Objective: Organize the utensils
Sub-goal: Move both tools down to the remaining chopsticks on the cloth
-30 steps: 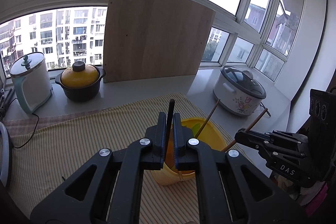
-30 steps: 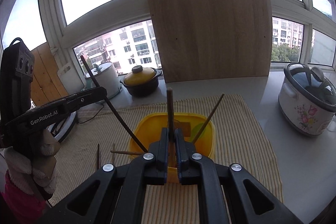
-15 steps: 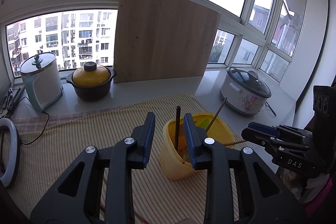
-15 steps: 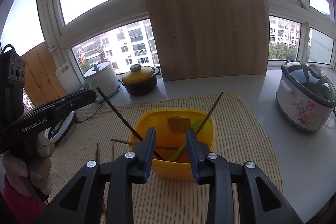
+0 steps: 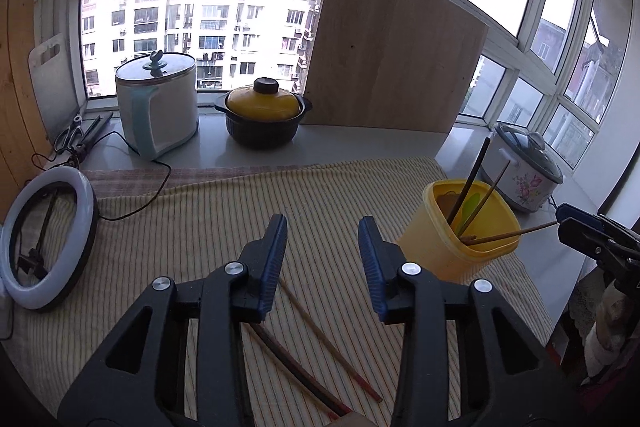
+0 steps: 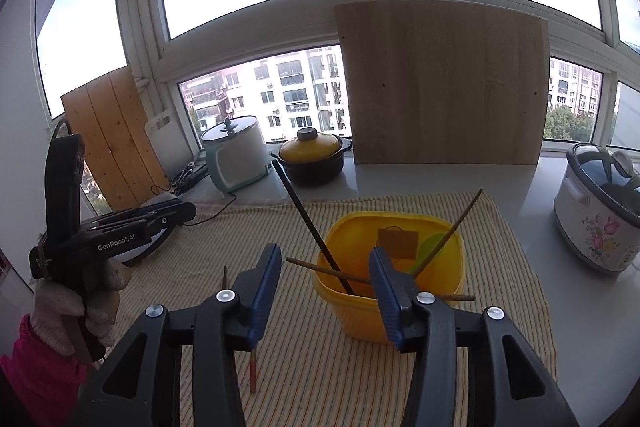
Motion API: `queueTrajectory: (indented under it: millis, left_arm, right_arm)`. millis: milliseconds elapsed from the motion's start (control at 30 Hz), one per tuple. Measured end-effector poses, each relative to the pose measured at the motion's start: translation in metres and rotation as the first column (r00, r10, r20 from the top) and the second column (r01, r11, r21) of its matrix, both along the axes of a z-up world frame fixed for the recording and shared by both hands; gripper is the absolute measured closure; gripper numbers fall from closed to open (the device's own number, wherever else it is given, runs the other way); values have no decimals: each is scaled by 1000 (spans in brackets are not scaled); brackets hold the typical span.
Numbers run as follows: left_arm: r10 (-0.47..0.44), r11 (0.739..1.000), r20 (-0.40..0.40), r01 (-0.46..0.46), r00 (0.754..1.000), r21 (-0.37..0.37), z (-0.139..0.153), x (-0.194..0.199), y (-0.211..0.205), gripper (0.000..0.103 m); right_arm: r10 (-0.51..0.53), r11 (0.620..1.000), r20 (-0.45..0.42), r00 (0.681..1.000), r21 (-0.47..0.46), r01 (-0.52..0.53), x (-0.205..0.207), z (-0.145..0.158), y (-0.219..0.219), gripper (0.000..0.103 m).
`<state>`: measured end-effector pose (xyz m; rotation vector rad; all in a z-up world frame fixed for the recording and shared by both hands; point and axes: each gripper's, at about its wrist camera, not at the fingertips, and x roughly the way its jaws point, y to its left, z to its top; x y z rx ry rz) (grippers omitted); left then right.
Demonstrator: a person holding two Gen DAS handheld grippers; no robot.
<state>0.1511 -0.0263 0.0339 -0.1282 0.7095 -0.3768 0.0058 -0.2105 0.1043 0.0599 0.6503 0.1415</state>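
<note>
A yellow tub (image 5: 436, 247) (image 6: 456, 279) stands on the striped cloth (image 5: 240, 211). It holds a dark chopstick (image 6: 304, 215), brown chopsticks (image 6: 460, 223) and a green spoon (image 6: 430, 247). One brown chopstick (image 6: 320, 268) lies across its rim. My left gripper (image 5: 323, 227) hovers left of the tub, its jaws opening with nothing between them. Two loose chopsticks (image 5: 324, 337) lie on the cloth under it. My right gripper (image 6: 325, 255) sits just in front of the tub, its jaws also opening and empty. A gloved hand holds the left gripper (image 6: 120, 231) in the right wrist view.
On the sill behind stand a white kettle (image 5: 158, 107), a yellow-lidded black pot (image 5: 262, 115), a leaning wooden board (image 5: 392, 67) and a floral cooker (image 5: 520, 171). A ring light (image 5: 48, 243) with a cable lies at the cloth's left edge. Another chopstick (image 6: 252, 367) lies near the right gripper.
Both grippers opened and let go of their chopsticks, which now stand in the tub. The left gripper swung left and down over the cloth. The right gripper drew back a little.
</note>
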Motion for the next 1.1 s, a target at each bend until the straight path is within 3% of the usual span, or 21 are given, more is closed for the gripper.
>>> queueTrajectory:
  millis: [267,400,567,767,1100]
  left_arm:
    - [86,996,-169,-87,982,2,-61,-6,48,66]
    - [105,994,-250,-106,963,11,-92,-7,55,66]
    - [84,996,-328,-79,941,28,-123,-9,44,66]
    - [76,997,-395,-74,916,21,-144,-4,32,66]
    - [139,990,-436,-124,889,63,-157,16,25,66]
  right_arm:
    - [141,989,-63,988,-28,-143,8,-33,50,45]
    - [159,986,-136,978,-25,-163,13,-67,65,41]
    - [134,984,-219,967,-90,-156,11,-110,75,41]
    - [108,990,-281,954,-56,-128,9,-135,67,41]
    - [74,996,-298,952,-25,-85,7,-139,51,37]
